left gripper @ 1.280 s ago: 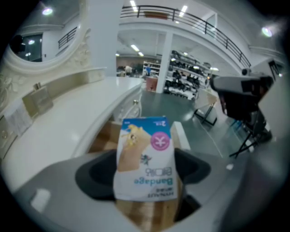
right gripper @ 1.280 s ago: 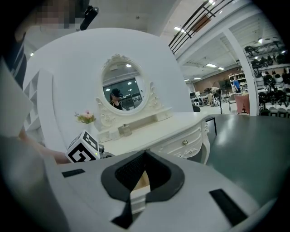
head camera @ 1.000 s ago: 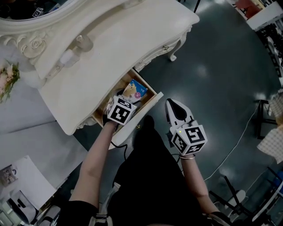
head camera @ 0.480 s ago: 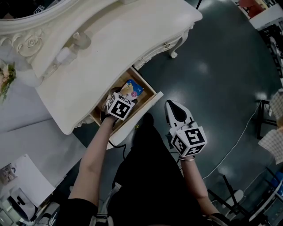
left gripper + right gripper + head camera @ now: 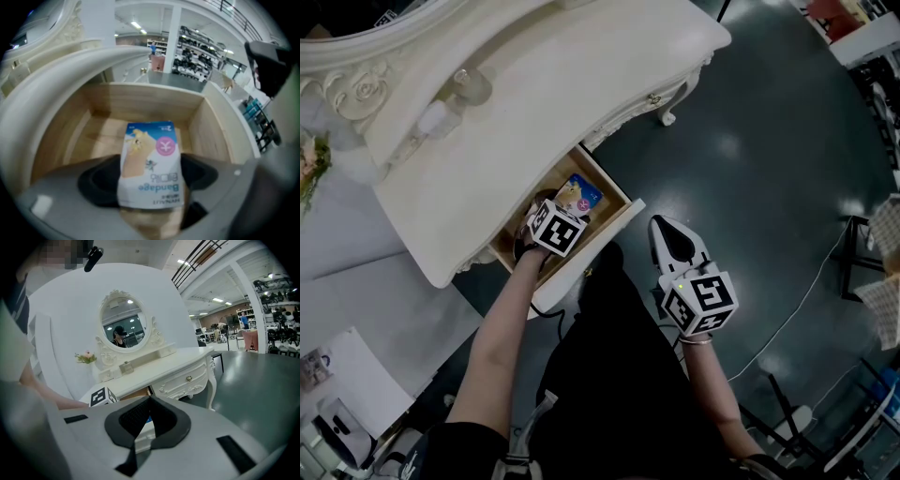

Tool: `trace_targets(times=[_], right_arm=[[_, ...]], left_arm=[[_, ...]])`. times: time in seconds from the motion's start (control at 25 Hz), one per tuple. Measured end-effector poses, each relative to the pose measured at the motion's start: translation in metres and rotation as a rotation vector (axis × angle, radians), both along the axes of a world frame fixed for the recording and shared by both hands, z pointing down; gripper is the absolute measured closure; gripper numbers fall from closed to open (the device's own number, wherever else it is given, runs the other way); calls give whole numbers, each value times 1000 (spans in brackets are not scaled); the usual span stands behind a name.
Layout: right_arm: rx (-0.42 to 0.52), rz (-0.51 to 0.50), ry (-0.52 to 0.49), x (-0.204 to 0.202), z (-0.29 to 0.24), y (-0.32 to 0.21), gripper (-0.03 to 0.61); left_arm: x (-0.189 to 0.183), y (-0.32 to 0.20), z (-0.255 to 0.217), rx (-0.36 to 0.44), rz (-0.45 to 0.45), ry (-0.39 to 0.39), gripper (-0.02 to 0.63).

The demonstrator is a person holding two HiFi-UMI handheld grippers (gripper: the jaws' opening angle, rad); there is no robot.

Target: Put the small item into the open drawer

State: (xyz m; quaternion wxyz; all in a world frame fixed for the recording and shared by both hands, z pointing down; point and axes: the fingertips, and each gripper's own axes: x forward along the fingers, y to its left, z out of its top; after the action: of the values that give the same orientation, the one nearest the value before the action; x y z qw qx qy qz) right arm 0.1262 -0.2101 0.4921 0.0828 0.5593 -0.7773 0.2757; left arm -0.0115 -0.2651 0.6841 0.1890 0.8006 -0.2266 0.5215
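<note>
A small bandage packet, blue and white with a pink circle, hangs over the inside of the open wooden drawer. My left gripper is shut on its near end. From the head view the packet lies above the drawer of the white dressing table, just ahead of the left gripper. My right gripper is held over the dark floor to the right of the drawer's front. Its jaws meet at the tips with nothing between them.
The cream dressing table top overhangs the drawer's back. It carries a small bottle and an oval mirror. Flowers stand at the far left. A cable runs across the dark floor on the right.
My left gripper has moved a little forward and left over the drawer, carrying the packet with it. The right gripper has barely shifted.
</note>
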Motion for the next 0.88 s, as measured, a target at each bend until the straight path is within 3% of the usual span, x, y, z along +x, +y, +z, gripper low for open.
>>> trace_targets(times=[0.36,0.64,0.88], right_arm=[[-2,-2,-4,0,2,-1,578],[3,-15,-7,-3,-1,-1,578],[18,-30,-9,-8,-6,0,578]], left_arm=[[0,1,6,-3,5,-14,208],[1,0,-2,-54,-75,64,202],[2,-4,-23,-4,-92,90,202]])
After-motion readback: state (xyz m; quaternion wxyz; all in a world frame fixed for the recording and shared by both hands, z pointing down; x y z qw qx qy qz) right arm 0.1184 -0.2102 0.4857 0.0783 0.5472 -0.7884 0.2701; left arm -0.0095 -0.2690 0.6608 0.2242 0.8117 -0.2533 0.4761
